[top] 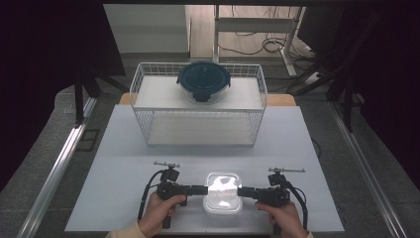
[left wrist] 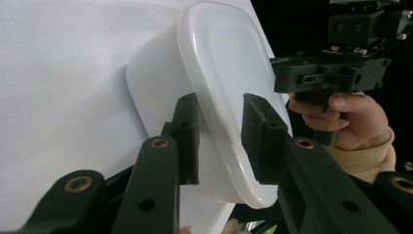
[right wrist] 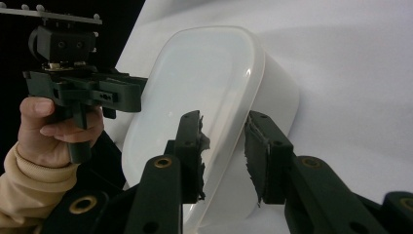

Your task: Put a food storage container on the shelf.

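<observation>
White tabletop (top: 124,163) with a wire rack (top: 198,101) at the back carrying a dark-lidded round bowl (top: 203,82). Near the front edge lies a white, rounded-rectangular lidded box (top: 224,192), translucent with a glossy lid. The left gripper (top: 200,189) and right gripper (top: 243,192) meet it from opposite ends, jaws straddling the rim, seemingly pinching it. Step in hand: securing a two-sided grip. Next move likely calls for a level, matched lift.
</observation>
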{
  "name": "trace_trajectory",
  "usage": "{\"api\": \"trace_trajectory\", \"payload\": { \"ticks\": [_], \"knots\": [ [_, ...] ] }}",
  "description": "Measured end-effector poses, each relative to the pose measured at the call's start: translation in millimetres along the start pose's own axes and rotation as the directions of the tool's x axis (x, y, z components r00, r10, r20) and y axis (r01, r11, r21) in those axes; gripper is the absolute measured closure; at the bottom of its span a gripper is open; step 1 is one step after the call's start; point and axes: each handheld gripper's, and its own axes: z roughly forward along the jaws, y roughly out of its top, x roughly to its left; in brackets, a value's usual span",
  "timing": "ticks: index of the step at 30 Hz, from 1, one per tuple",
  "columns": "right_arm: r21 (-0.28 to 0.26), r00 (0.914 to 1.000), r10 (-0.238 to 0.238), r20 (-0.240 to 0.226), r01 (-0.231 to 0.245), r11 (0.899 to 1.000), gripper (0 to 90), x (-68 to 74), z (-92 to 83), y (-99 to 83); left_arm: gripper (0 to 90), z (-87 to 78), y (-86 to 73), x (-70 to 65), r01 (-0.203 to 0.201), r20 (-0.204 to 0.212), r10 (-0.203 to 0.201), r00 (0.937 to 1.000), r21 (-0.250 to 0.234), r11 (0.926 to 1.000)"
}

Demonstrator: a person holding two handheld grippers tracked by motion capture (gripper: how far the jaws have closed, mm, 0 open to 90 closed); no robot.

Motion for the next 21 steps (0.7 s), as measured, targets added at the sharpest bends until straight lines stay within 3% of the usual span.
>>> {"api": "trace_trajectory", "payload": {
  "ticks": [14, 21],
  "knots": [
    [-0.045, 0.9982, -0.055, 0.025, 0.057, 0.997, 73.2, 10.0, -5.5, -2.1, 74.9, -6.5, -2.7, -8.3, -0.027, -0.004, 0.027, 0.9996, -0.047, 0.9985],
    [-0.077, 0.9982, -0.058, -0.018, 0.056, 0.995, 78.7, 9.8, -9.5, -1.2, 79.4, -11.3, -2.5, -8.9, -0.035, -0.002, 0.035, 0.9994, -0.068, 0.9971]
  ]
}}
